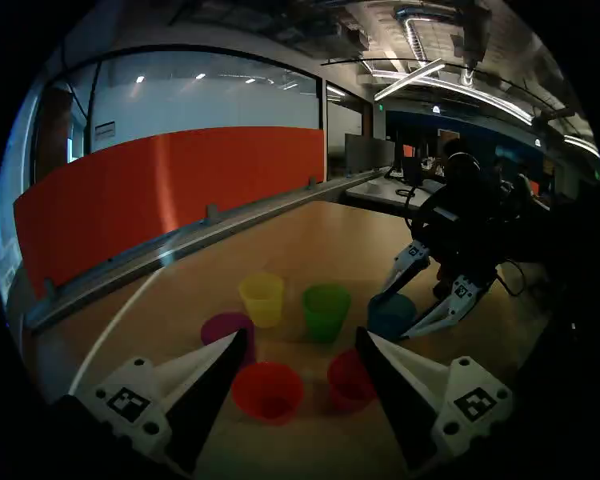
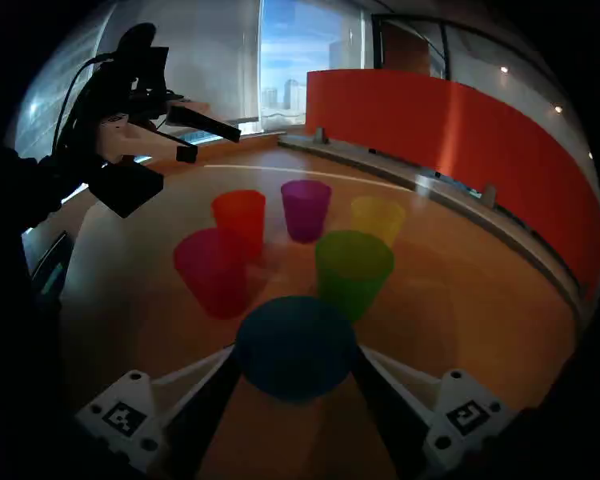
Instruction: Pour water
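Observation:
Six plastic cups stand close together on a wooden table [image 1: 316,232]. The blue cup [image 2: 296,336] sits between my right gripper's [image 2: 296,358] fingers, which press on both its sides. Beyond it are a green cup [image 2: 354,272], a crimson cup [image 2: 212,272], an orange-red cup [image 2: 239,220], a purple cup [image 2: 306,210] and a yellow cup [image 2: 378,220]. My left gripper [image 1: 300,336] hangs open above the orange-red cup [image 1: 268,390] and the crimson cup [image 1: 348,380], holding nothing. The left gripper view also shows the right gripper [image 1: 394,322] around the blue cup [image 1: 390,308].
An orange partition [image 1: 172,192] with a metal rail [image 1: 180,244] runs along the table's far edge. A hand holds the left gripper [image 2: 212,140] above the table's other side. Desks and monitors [image 1: 412,168] stand farther back. Bare tabletop lies around the cup group.

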A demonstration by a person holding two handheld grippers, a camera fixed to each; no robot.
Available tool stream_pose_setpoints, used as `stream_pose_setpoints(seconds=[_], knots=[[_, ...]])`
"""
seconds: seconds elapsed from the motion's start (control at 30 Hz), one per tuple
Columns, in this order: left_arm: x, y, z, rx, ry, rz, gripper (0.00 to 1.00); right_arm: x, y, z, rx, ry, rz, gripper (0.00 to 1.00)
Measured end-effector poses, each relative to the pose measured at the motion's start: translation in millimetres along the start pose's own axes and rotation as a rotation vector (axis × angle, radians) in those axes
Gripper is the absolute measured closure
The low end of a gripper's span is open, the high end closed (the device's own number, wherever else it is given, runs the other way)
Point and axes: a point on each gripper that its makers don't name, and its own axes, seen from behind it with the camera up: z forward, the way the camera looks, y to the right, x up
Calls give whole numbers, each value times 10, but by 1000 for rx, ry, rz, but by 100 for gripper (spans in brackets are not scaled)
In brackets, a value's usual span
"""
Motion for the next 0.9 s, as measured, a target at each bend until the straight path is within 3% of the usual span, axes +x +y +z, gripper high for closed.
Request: stream_pose_setpoints(seconds=[0.4, 0.9], knots=[[10, 28, 94, -14, -14, 13, 0, 17, -52, -69, 13, 19, 5, 10], [-27, 128, 287, -50, -49, 29, 0, 328, 54, -422, -34, 139, 16, 10]])
